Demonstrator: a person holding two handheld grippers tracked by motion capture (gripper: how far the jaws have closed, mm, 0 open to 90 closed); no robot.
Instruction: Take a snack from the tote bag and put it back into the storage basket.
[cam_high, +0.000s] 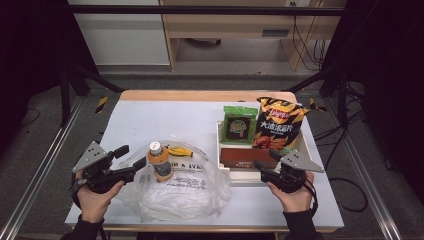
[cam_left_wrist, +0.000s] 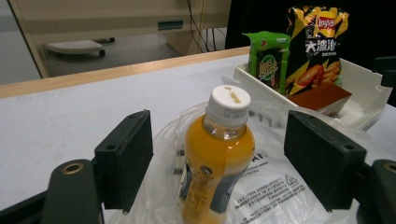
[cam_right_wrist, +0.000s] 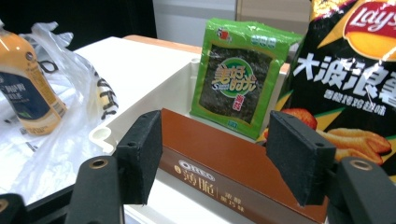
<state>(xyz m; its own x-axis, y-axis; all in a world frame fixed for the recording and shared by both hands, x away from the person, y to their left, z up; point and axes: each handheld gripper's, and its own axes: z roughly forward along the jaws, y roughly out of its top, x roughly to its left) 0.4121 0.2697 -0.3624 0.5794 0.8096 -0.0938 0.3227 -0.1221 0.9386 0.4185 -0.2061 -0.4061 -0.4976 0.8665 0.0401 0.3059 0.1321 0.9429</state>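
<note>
An orange juice bottle (cam_high: 161, 161) with a white cap stands upright on a crumpled clear plastic bag (cam_high: 185, 192). My left gripper (cam_high: 131, 156) sits just left of it, open. In the left gripper view the bottle (cam_left_wrist: 217, 149) rises between the two jaws with a gap on each side. My right gripper (cam_high: 265, 159) is open at the near edge of the white tray (cam_high: 226, 172). Its jaws stand wide in front of the brown Oreo box (cam_right_wrist: 219, 168) and do not touch it.
The tray also holds a green seaweed pack (cam_high: 239, 125) and a black and yellow chips bag (cam_high: 278, 125), both standing behind the brown box (cam_high: 247, 157). A small yellow item (cam_high: 179, 150) lies on the bag behind the bottle. The wooden table edge (cam_high: 200, 95) runs along the back.
</note>
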